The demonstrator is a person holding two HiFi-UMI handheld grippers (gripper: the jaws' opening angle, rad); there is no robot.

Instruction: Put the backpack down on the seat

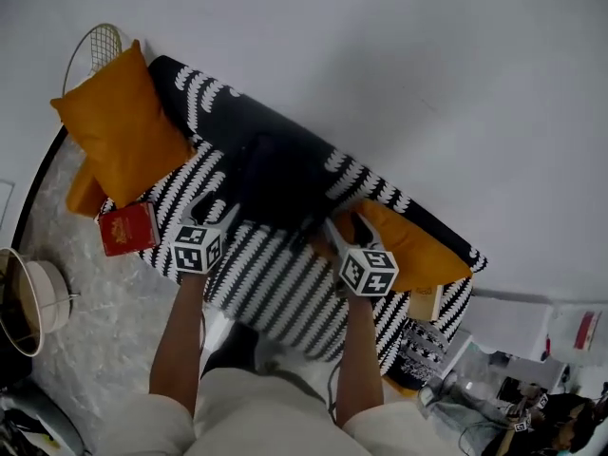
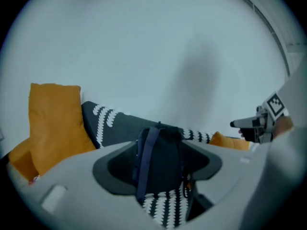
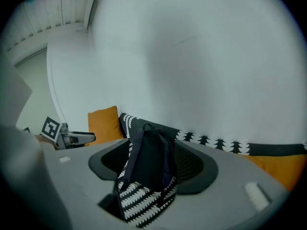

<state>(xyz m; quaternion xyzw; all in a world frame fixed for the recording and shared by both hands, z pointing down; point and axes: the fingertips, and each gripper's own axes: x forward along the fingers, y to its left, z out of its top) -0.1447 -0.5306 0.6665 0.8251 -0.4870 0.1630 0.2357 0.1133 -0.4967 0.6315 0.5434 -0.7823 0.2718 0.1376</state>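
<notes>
A black backpack (image 1: pixel 275 179) stands upright on the black-and-white patterned sofa (image 1: pixel 275 278), leaning on the backrest. My left gripper (image 1: pixel 217 215) is at its left side and my right gripper (image 1: pixel 334 231) at its lower right. In the left gripper view the backpack (image 2: pixel 160 159) with its blue strap sits in the wide gap of the left gripper (image 2: pixel 158 166), clear of both pads. The right gripper (image 3: pixel 153 166) frames the backpack (image 3: pixel 148 157) the same way, with space on both sides. Both are open.
A large orange cushion (image 1: pixel 123 126) leans at the sofa's left end and another orange cushion (image 1: pixel 413 245) lies at the right. A red box (image 1: pixel 128 228) sits on the seat's left edge. A wire basket (image 1: pixel 95 46) and a round white stand (image 1: pixel 38 297) are on the floor.
</notes>
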